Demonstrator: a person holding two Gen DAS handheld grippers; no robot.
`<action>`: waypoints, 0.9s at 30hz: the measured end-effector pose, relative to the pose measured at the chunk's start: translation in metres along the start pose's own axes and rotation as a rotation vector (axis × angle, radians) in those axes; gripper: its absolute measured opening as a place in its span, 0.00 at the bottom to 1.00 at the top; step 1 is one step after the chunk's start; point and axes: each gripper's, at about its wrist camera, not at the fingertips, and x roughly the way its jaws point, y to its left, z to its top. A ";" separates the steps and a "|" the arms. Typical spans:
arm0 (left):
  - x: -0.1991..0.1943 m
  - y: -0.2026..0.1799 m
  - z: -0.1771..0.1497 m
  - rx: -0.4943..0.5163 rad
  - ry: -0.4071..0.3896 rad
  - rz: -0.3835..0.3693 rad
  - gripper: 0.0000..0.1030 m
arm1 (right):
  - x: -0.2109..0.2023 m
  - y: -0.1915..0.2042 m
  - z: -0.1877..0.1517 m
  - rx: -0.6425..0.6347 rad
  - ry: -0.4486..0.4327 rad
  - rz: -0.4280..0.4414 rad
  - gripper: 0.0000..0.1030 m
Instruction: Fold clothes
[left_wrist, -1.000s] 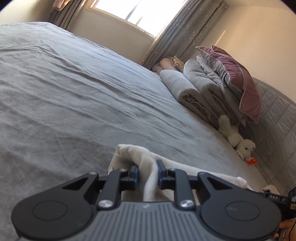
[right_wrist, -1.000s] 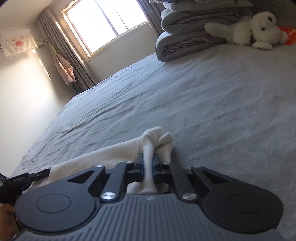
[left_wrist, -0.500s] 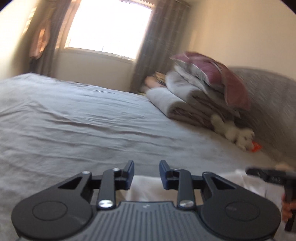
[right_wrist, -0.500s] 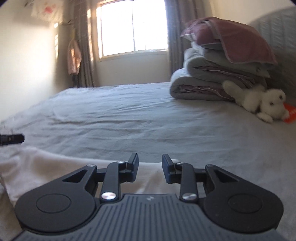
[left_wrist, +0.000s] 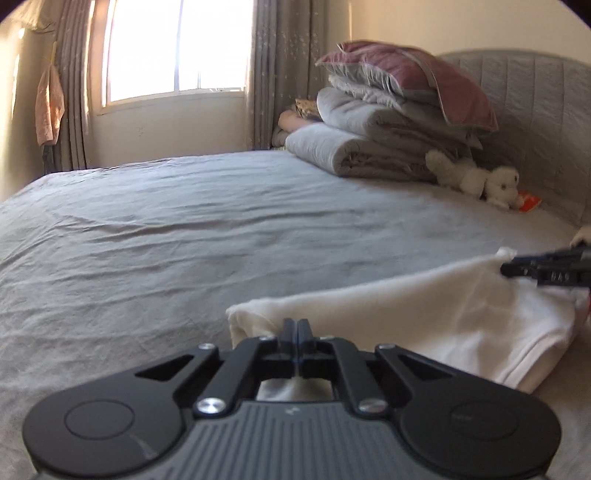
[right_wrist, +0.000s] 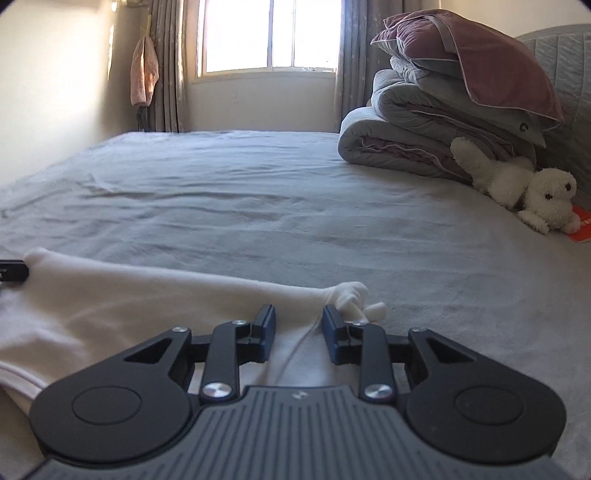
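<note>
The white garment lies on the grey bed sheet, at the near edge of the bed, stretched sideways between the two hand-held grippers. A hemmed edge with a stitched seam shows at its lower right in the left wrist view.

Left hand-held gripper: jaws have just closed and now stand pressed together. They sit at the garment's left corner, where the cloth bunches into a rounded fold beside the fingertips. White cloth shows behind the fingers, under the linkage (whether a layer is actually nipped between the pads cannot be told, since no gap shows).

Right hand-held gripper: jaws spread, having just been opening. The garment passes between the fingers with a crease running up the gap, but the pads do not press on it. A knotted-looking twist of cloth lies just past the right fingertip, resting on the sheet.

Each gripper shows at the edge of the other's view: the right one as a dark tip at the far right, over the garment's upper corner, the left one as a dark tip at the far left, beside the cloth.

Surroundings: folded grey quilts stacked near the headboard, a dusty-pink pillow on top, a white plush dog lying against the stack. Bright window with grey curtains behind the bed; a pink cloth hangs at the left curtain.
</note>
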 end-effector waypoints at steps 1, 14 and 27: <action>0.000 -0.002 0.002 0.003 -0.011 -0.006 0.09 | -0.001 0.005 0.002 -0.001 -0.009 0.013 0.34; 0.024 -0.019 -0.008 0.109 0.018 -0.005 0.17 | 0.015 0.074 0.003 -0.099 0.010 0.128 0.37; 0.017 -0.002 0.000 -0.014 -0.023 0.005 0.17 | 0.006 0.094 0.016 -0.124 -0.008 0.159 0.37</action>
